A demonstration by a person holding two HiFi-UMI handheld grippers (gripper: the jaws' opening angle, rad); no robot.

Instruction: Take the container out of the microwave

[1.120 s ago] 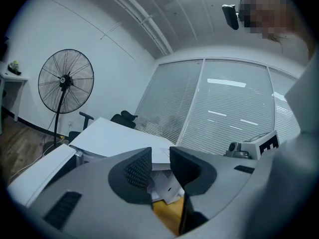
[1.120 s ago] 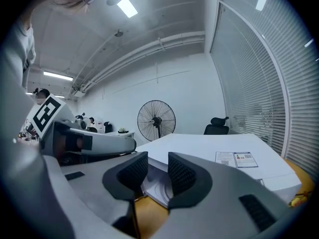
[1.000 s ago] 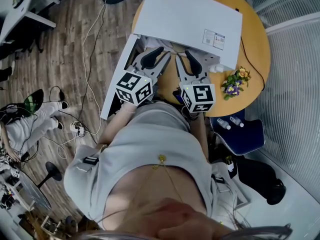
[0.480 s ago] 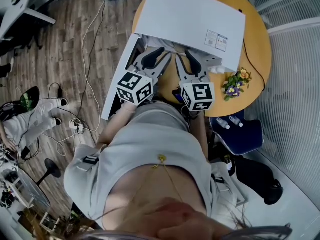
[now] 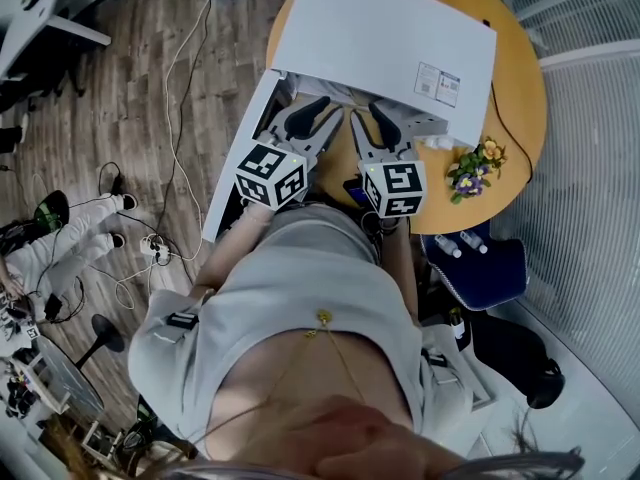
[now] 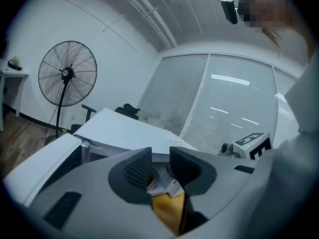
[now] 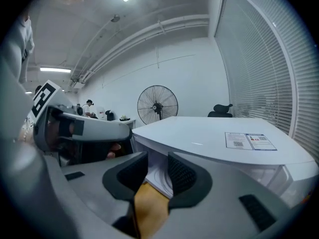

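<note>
From the head view, a white microwave [image 5: 385,38] sits on a round wooden worktop [image 5: 515,98], with its door [image 5: 240,153] swung open to the left. The left gripper [image 5: 318,103] and the right gripper [image 5: 378,110] point side by side into the open front, and their marker cubes face up towards the camera. The microwave's top hides whatever lies inside, so the container cannot be made out here. A small bunch of flowers [image 5: 470,171] lies on the worktop to the right of the microwave. Two bottles [image 5: 460,246] rest on a blue chair [image 5: 500,268] below the worktop's edge. Cables [image 5: 180,68] trail over the wooden floor.

In the left gripper view, the jaws stand only a narrow gap apart. Low in that gap shows a white thing with a yellowish patch, seemingly the container [image 6: 160,184], at the mouth of the microwave. Whether the pads pinch it cannot be told. A standing fan [image 6: 67,73] is at the far left, and window blinds [image 6: 224,103] are behind.

In the right gripper view, the jaws are likewise nearly together. A white ribbed surface fills the gap from pad to pad, just under the microwave's top edge and above the worktop. It is unclear whether the jaws grip it. A printed label [image 7: 249,141] lies on the microwave's top.
</note>
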